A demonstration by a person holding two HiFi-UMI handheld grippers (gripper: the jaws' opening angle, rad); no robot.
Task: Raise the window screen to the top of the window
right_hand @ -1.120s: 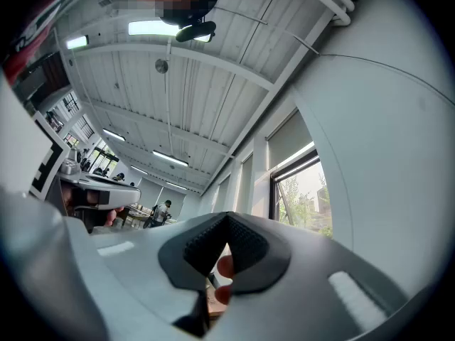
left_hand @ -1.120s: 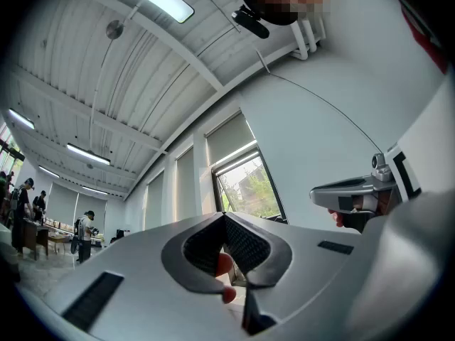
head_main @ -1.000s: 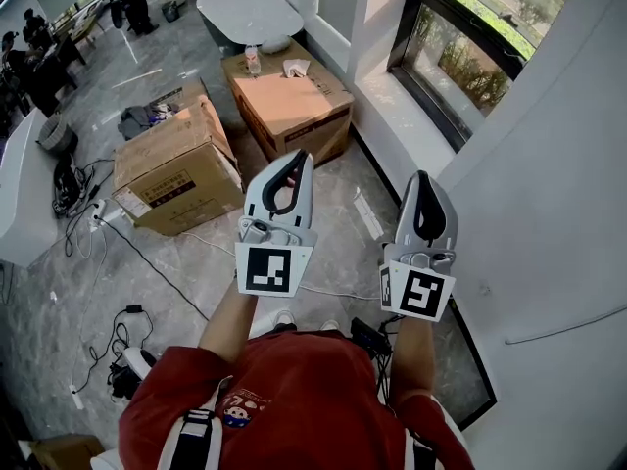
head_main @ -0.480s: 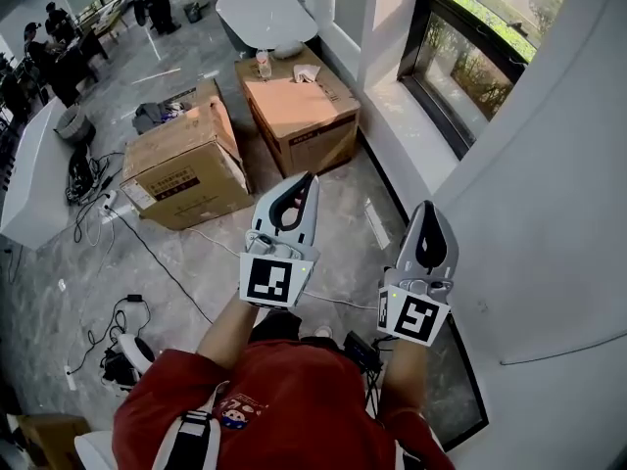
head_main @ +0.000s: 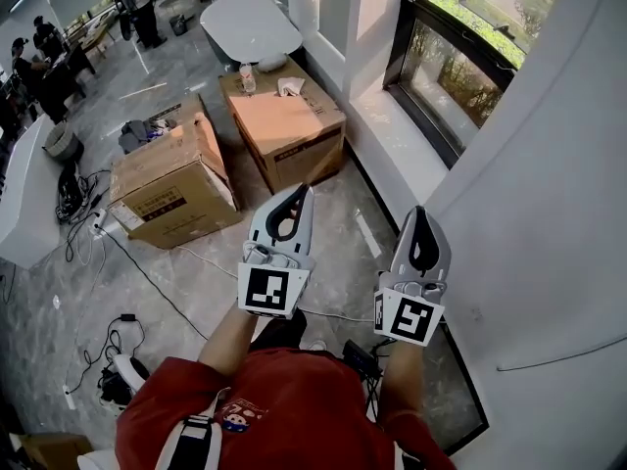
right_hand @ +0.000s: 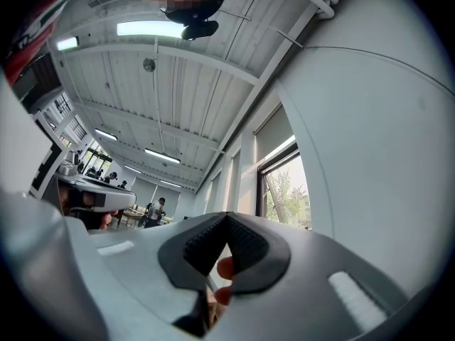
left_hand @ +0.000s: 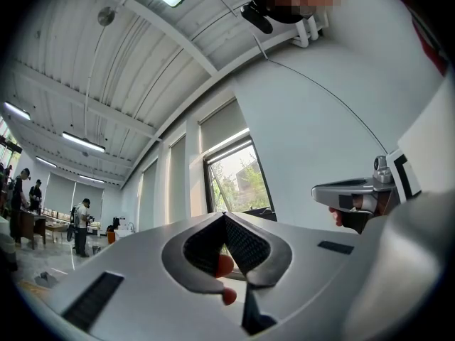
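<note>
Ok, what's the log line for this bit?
left gripper: shut, empty | right gripper: shut, empty | window: untouched

The left gripper (head_main: pixel 306 192) and the right gripper (head_main: pixel 419 211) have smooth, matt grey plastic shells. Their pads (left_hand: pixel 244 242) are black with a fine ribbed texture. The box (head_main: pixel 289 125) ahead of the left gripper is matt brown cardboard. The floor (head_main: pixel 333 204) below both is grey, stone-like and slightly glossy.

Bright window (head_main: pixel 460 57) daylight, fisheye-warped edges

Two hand-held grippers (head_main: pixel 305 191) (head_main: pixel 419 211), two cardboard boxes (head_main: pixel 167 179) (head_main: pixel 289 125), one window (head_main: pixel 460 57)
</note>
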